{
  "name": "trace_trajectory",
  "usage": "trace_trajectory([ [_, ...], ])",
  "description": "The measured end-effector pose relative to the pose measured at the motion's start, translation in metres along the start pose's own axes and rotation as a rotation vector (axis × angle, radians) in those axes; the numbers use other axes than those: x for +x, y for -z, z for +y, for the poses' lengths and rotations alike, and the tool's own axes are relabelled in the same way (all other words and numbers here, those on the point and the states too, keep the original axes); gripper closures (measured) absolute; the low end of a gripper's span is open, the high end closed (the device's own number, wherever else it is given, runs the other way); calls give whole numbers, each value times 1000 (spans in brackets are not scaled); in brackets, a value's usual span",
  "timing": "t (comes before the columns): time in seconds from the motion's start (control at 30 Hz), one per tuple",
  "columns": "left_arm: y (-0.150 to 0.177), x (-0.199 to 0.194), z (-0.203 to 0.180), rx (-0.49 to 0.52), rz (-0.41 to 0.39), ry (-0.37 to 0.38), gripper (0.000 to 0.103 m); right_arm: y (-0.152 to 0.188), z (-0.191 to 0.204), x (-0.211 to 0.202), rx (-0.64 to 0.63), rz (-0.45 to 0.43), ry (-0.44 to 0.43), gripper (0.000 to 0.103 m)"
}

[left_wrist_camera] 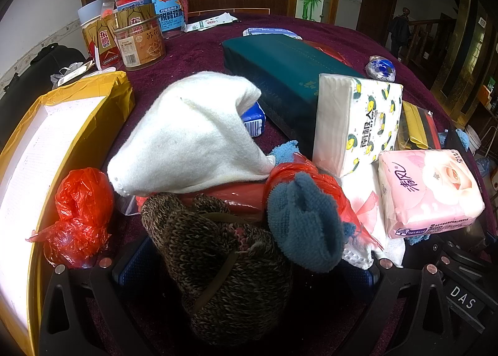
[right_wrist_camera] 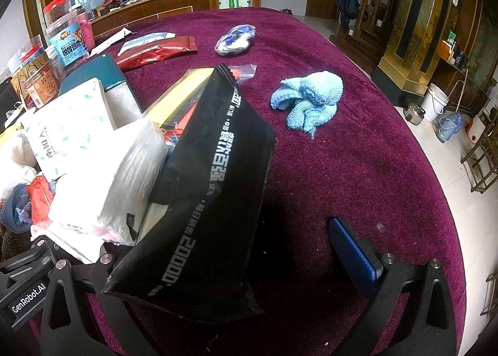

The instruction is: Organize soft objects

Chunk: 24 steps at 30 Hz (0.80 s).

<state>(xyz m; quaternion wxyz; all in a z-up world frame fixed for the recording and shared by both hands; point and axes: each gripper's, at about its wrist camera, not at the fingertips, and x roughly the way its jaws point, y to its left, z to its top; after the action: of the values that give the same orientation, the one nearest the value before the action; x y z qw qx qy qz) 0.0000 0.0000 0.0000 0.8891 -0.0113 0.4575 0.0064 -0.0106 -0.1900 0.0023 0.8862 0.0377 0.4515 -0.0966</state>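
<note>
Left gripper point(left_wrist_camera: 246, 275), jaws wide around the soft brown knit hat point(left_wrist_camera: 224, 262); pinch its bunched middle. Right gripper point(right_wrist_camera: 242, 265), jaws wide beside a light, crinkly black pouch point(right_wrist_camera: 205, 188).

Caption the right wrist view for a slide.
Open right gripper around a black pouch, light blue cloth beyond.

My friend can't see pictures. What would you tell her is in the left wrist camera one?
A brown knitted sock sits between the left gripper and its wide-apart jaws, at the front of a pile of soft things on a purple tablecloth. Behind it lie a white knit hat, a blue cloth, red plastic bags and two tissue packs.
</note>
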Motion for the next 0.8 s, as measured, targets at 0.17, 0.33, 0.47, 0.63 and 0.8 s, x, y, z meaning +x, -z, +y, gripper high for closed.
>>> trace_trajectory([
  [0.17,0,0,0,0,0,0,0,-1,0,1,-29,3,-16,0],
  [0.33,0,0,0,0,0,0,0,-2,-4,1,-68,29,-61,0],
  [0.47,0,0,0,0,0,0,0,0,-9,-3,-85,68,-59,0],
  [0.63,0,0,0,0,0,0,0,0,-2,-1,-89,71,-58,0],
  [0.8,0,0,0,0,0,0,0,0,-2,-1,-89,75,-56,0],
])
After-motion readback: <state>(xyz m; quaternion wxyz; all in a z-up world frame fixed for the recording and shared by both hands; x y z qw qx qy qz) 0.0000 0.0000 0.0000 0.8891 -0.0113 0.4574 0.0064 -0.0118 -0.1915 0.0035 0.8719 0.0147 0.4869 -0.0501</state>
